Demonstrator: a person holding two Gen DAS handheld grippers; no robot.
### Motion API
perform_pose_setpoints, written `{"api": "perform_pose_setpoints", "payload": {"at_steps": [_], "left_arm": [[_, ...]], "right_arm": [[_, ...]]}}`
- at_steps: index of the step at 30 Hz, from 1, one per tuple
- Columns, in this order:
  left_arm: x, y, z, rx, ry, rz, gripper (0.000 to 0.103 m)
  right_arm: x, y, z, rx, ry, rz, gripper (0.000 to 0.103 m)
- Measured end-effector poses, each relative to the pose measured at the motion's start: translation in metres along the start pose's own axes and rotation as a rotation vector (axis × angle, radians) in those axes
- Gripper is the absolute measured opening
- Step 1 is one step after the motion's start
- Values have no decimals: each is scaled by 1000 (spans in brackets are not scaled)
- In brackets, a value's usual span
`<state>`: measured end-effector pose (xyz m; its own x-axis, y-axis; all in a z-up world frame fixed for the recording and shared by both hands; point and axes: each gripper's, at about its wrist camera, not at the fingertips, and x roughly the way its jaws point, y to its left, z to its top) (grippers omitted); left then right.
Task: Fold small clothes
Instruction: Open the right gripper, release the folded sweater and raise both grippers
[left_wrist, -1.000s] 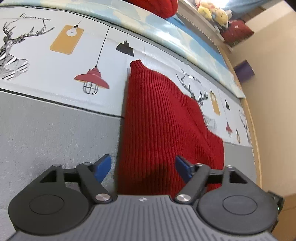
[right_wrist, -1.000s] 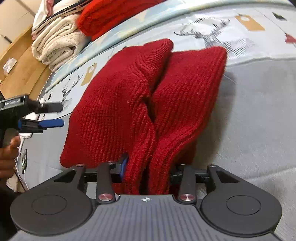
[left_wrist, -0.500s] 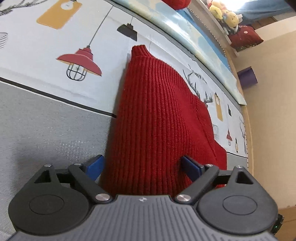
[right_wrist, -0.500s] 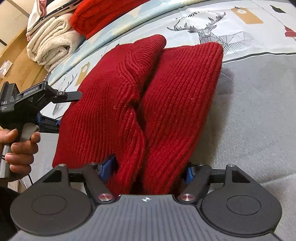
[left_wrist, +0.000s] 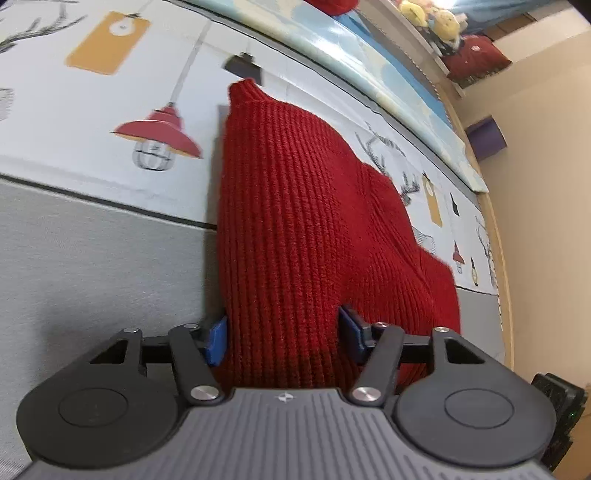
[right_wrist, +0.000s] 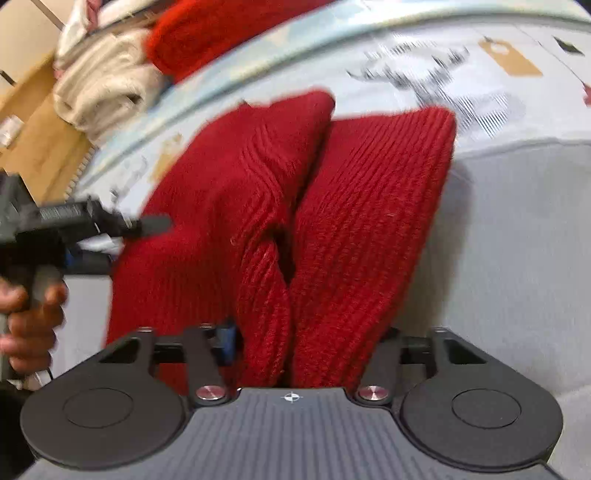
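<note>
Narrowing since a second ago, the left tool is now pressed onto the near edge of the red knitted garment, which lies on the printed bed sheet; the right tool stays clamped on its bunched folds, so both ends seem secured for folding.

surface: grey mat, printed panel | on it: red knit garment, possibly folded
</note>
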<state>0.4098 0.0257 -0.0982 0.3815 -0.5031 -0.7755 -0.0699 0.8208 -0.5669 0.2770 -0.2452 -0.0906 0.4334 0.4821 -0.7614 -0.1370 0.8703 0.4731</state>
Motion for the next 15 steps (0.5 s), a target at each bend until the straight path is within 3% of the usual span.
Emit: {"api": "perform_pose_setpoints", "payload": {"at_steps": [5,9,13,15], "left_arm": [[-25,25,-3,-61,0,30,67],[-40,41,-3,-113,-2,33,75],[-58,38,-4,-102,-31,65,77],[-72,30,-6,-33,-78,120,75]], "right_arm": [[9,22,5,-42,-21,51,46],[15,35,3,-98,-15,40,47],[12,28,9,-47,4,12,51],[9,25,9,-39,4,-4,51]]}}
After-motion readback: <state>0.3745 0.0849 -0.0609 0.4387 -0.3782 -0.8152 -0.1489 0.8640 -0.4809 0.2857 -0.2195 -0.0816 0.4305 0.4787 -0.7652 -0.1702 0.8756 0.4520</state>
